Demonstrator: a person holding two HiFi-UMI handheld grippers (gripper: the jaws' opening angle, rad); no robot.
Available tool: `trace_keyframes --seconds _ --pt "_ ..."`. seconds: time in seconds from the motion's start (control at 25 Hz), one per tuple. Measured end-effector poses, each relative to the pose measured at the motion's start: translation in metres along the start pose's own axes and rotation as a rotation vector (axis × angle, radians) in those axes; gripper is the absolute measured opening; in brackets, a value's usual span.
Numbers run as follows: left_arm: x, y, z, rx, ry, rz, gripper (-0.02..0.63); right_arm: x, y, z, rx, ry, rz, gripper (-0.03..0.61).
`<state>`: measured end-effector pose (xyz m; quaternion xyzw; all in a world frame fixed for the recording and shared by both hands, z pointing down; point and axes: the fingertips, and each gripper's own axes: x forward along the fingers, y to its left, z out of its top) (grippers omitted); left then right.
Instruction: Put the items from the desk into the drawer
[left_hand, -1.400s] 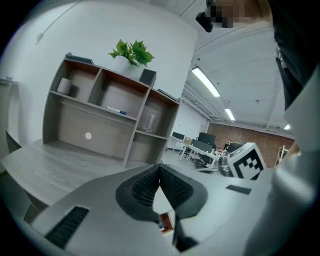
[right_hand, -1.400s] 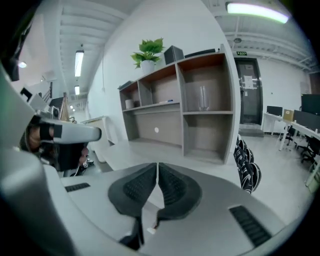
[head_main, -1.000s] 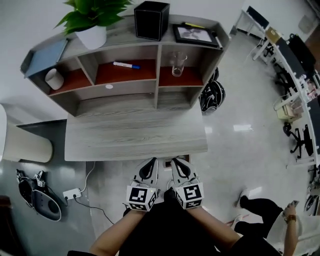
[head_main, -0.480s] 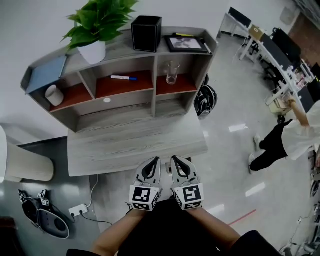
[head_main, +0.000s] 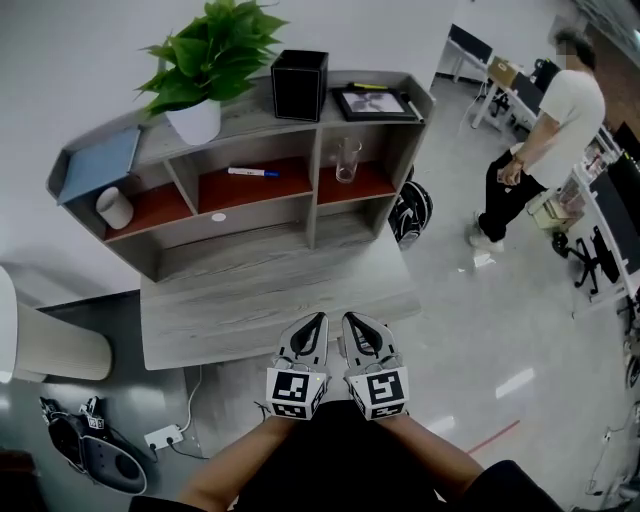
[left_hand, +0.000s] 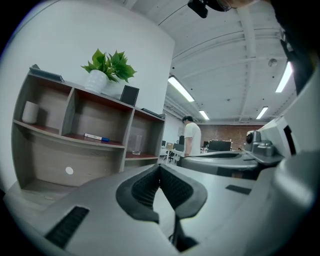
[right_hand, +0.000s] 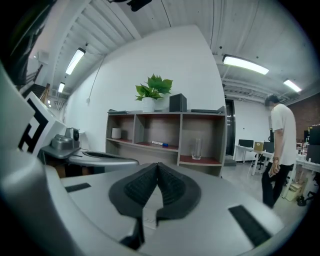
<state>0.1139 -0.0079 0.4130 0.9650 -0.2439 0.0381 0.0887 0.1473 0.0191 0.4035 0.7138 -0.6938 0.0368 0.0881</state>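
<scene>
Two claws, left gripper (head_main: 317, 318) and right gripper (head_main: 350, 318), side by side and almost touching, just off the near edge of the desk (head_main: 270, 290). Jaws of both pressed together, gripping nothing.

On the shelf unit (head_main: 315, 200) at the desk's back:
- On top: one plant (head_main: 215, 55), one black box (head_main: 298, 70), one picture frame (head_main: 372, 102) and one blue folder (head_main: 100, 165) at the left end.
- In the three cubbies below, left to right: one white cup (head_main: 115, 208), one pen (head_main: 252, 172), one glass (head_main: 347, 160).

One person (head_main: 535, 140) standing on the floor at far right.

Against half a second ago: grippers in the same spot, jaws closed as before. Person now upright and farther back, no longer bent over at the right edge.
</scene>
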Motion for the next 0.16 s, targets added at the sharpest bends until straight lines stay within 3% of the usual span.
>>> trace_keyframes --seconds 0.16 --pt "0.0094 -0.0003 0.0057 0.014 -0.006 -0.018 0.005 0.0068 -0.0058 0.0022 0.0 0.001 -0.008 0.018"
